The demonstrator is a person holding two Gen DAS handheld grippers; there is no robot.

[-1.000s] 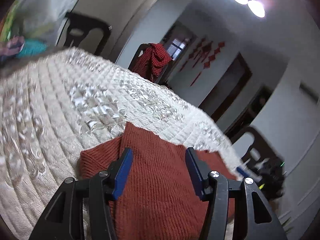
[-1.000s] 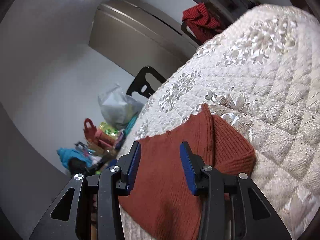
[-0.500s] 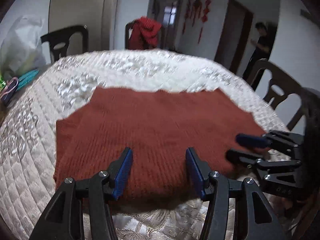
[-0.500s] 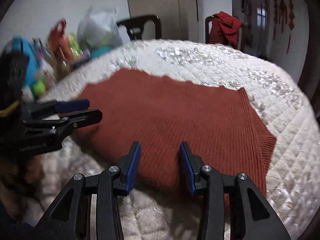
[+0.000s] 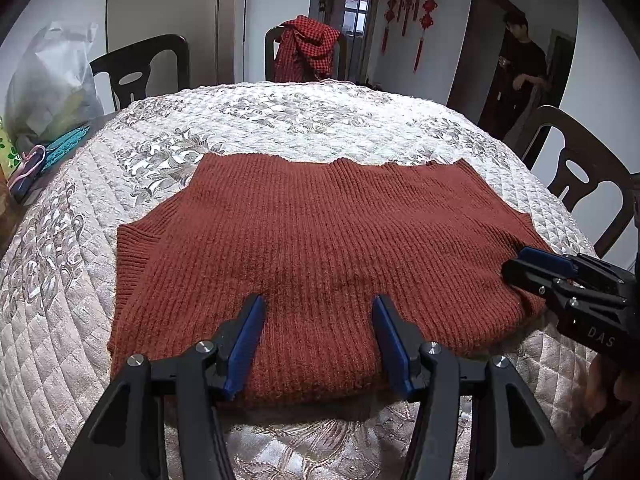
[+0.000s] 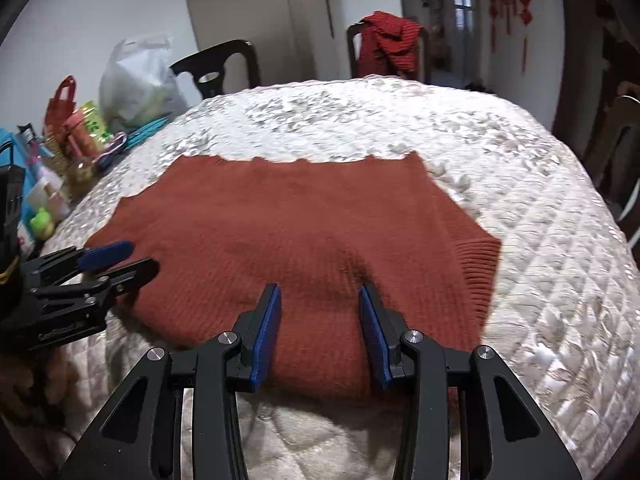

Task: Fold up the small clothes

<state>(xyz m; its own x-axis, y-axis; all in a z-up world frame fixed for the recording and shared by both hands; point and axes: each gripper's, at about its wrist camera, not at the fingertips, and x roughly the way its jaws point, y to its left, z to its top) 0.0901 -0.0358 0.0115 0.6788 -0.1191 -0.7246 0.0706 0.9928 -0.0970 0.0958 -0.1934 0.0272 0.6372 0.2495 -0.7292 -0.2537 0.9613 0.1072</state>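
A rust-red knitted sweater (image 5: 320, 248) lies flat on the quilted white tablecloth (image 5: 280, 120), its sleeves folded in at the sides. It also shows in the right wrist view (image 6: 300, 232). My left gripper (image 5: 318, 308) is open and empty, just above the sweater's near edge. My right gripper (image 6: 319, 300) is open and empty, above the near edge on the right side. Each gripper shows in the other's view: the right one (image 5: 520, 264) at the sweater's right edge, the left one (image 6: 132, 256) at its left edge.
The round table (image 6: 540, 240) has dark chairs around it (image 5: 144, 68) (image 5: 580, 168). A red checked garment (image 5: 308, 52) hangs on the far chair. A plastic bag (image 5: 48, 84) and clutter (image 6: 76, 136) sit at the left. A person (image 5: 520, 64) stands in the far doorway.
Both grippers pulled back and levelled out, from close over the cloth to the near edge. The whole sweater has come into view. Both stayed open.
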